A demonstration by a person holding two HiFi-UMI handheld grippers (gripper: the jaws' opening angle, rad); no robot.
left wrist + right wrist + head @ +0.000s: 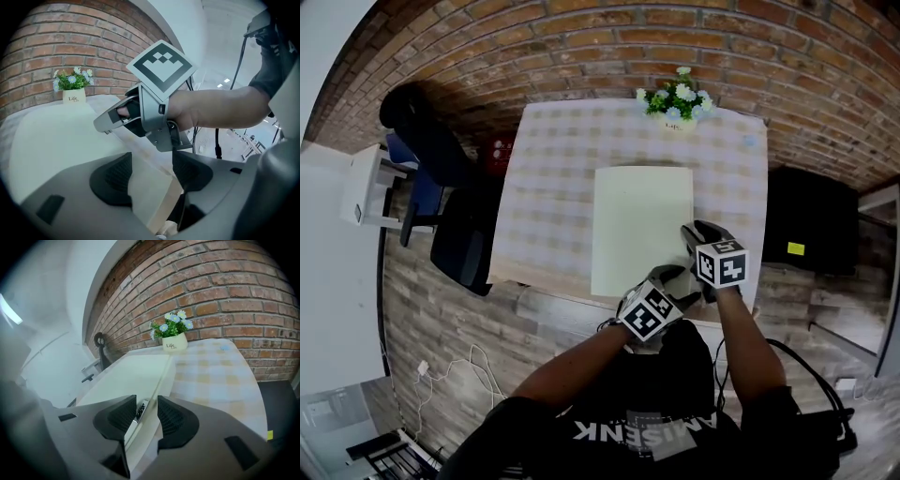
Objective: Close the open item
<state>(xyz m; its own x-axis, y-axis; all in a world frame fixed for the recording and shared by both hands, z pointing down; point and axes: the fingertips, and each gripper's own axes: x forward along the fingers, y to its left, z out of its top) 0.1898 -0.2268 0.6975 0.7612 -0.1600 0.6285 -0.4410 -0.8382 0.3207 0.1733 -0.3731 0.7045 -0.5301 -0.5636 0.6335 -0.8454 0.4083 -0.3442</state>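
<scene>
The cream case (642, 225) lay flat on the checked table (548, 178), near its front edge, with the lid down and level on the base; the closing appeared essentially complete. The right gripper (146, 416) stood at the case's near right side with its jaws apart, the lid edge and a small metal clasp (139, 411) in the gap and neither pad pressing. The left gripper (150, 172) held its jaws wide over the near corner, gripping nothing. Whether the clasp was fastened could not be determined, and this may remain to be done. A flower pot (677, 101) stood well behind the case and a dark chair (450, 202) left of the table; neither obstructed the work.
</scene>
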